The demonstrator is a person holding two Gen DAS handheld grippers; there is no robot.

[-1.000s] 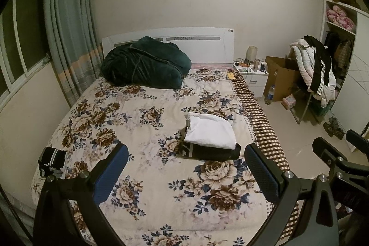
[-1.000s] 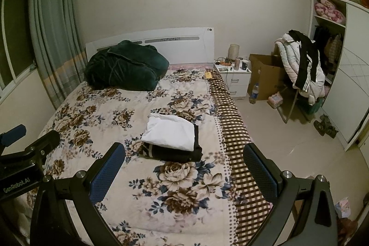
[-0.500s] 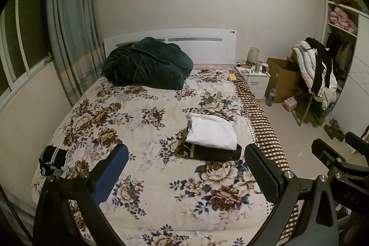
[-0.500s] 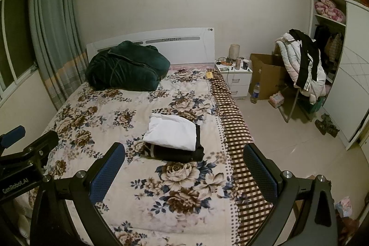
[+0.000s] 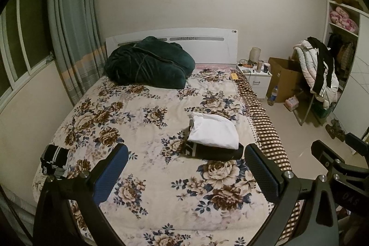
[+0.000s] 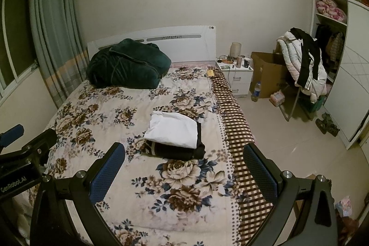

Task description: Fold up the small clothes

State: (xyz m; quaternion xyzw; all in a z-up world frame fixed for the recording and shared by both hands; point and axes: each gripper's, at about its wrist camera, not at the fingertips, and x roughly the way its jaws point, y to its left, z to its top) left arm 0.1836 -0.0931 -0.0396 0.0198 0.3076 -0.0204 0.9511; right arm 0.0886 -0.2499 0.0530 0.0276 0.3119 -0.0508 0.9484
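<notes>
A folded white garment lies on a folded black garment on the right half of the floral bed; the stack also shows in the right wrist view, white on black. A small black-and-white striped garment lies crumpled at the bed's near left edge. My left gripper is open and empty, held above the near end of the bed. My right gripper is open and empty, to the right of the left one.
A dark green blanket is bundled at the headboard. A white nightstand, a cardboard box and a chair heaped with clothes stand right of the bed. A curtain hangs at left.
Both grippers have drifted slightly back and up from the bed. Nothing on the bed has moved.
</notes>
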